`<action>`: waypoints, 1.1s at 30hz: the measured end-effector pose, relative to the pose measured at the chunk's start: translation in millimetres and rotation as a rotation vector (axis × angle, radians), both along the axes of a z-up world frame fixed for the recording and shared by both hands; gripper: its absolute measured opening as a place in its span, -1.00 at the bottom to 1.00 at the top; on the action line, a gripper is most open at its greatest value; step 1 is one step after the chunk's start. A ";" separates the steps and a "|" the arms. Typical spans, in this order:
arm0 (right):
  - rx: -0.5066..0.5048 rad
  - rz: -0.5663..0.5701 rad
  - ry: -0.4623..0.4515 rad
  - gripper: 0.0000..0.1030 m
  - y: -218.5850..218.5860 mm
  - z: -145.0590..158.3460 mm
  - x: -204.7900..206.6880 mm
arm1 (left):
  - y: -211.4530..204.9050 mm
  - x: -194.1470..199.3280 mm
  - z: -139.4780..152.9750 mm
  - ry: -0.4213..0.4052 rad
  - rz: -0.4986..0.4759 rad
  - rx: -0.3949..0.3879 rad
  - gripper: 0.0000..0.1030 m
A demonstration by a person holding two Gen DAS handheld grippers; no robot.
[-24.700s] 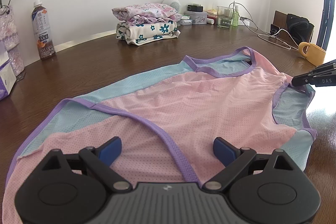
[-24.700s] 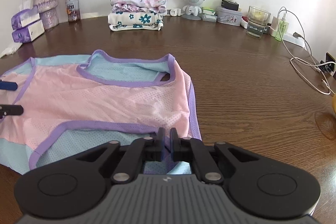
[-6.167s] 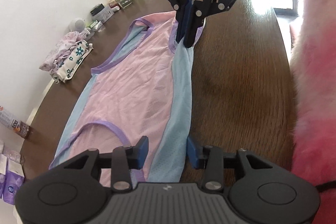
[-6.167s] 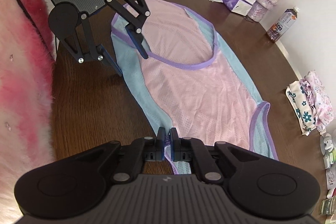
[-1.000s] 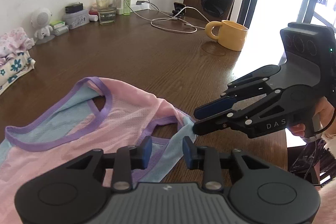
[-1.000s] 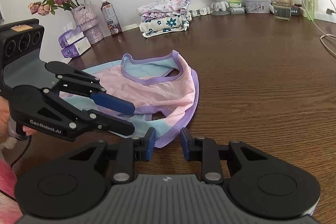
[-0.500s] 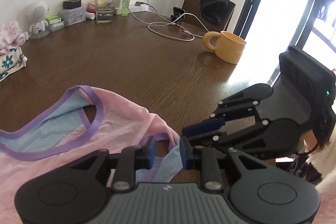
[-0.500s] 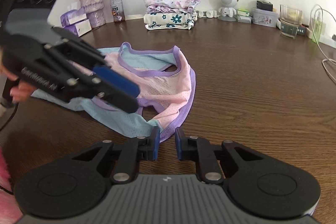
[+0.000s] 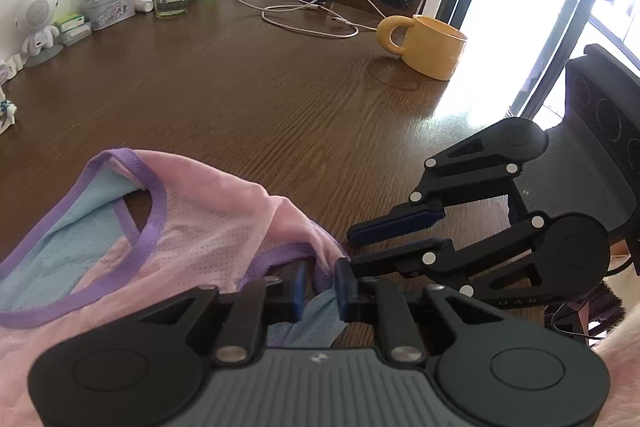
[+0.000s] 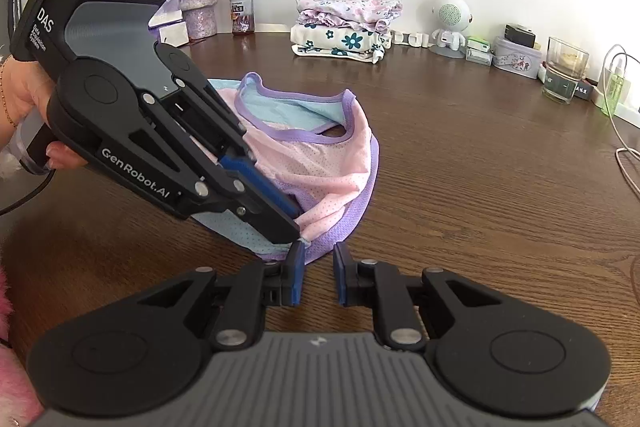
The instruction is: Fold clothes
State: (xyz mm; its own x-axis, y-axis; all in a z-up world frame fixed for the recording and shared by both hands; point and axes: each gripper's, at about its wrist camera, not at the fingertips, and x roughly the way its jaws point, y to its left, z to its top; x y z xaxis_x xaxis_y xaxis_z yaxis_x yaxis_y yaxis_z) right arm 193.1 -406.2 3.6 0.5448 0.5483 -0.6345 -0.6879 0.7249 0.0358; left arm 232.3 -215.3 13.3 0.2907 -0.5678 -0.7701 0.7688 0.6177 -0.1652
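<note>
The pink-and-blue top (image 10: pixel 320 163) lies bunched on the table (image 10: pixel 480 187) near its front edge. Both tools meet at its nearest fold, likely to share one corner. The left tool (image 9: pixel 319 285) stands narrowly parted with cloth between its fingers, not visibly clamped. The right tool (image 10: pixel 316 269) gapes just short of the hem, empty.

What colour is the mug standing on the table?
The mug is yellow; it shows only in the left wrist view.

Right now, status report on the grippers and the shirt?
Left hand-held gripper open, straddling pink mesh shirt edge. Right hand-held gripper open, empty. Shirt bunched on table.
</note>
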 end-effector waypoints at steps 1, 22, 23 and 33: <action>0.002 0.000 0.000 -0.70 -0.1 0.0 -0.1 | -0.4 -1.6 2.2 -0.015 -0.002 0.003 -0.94; 0.158 -0.049 0.001 -0.67 -1.1 16.6 20.5 | 9.4 24.6 31.4 -0.250 0.021 0.103 -0.95; 0.160 -0.054 -0.003 -0.66 0.6 16.8 21.8 | 9.3 26.3 30.8 -0.253 0.016 0.103 -0.95; 0.117 -0.092 -0.010 -0.66 11.6 11.1 29.5 | 37.2 53.3 17.3 -0.115 0.133 0.007 -0.75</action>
State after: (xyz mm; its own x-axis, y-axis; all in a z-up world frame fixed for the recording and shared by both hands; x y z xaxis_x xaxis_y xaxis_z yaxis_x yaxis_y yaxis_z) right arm 222.6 -394.7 14.7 0.6019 0.5662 -0.5632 -0.6199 0.7758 0.1175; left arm 285.6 -178.1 30.6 0.4494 -0.5134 -0.7311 0.6936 0.7163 -0.0766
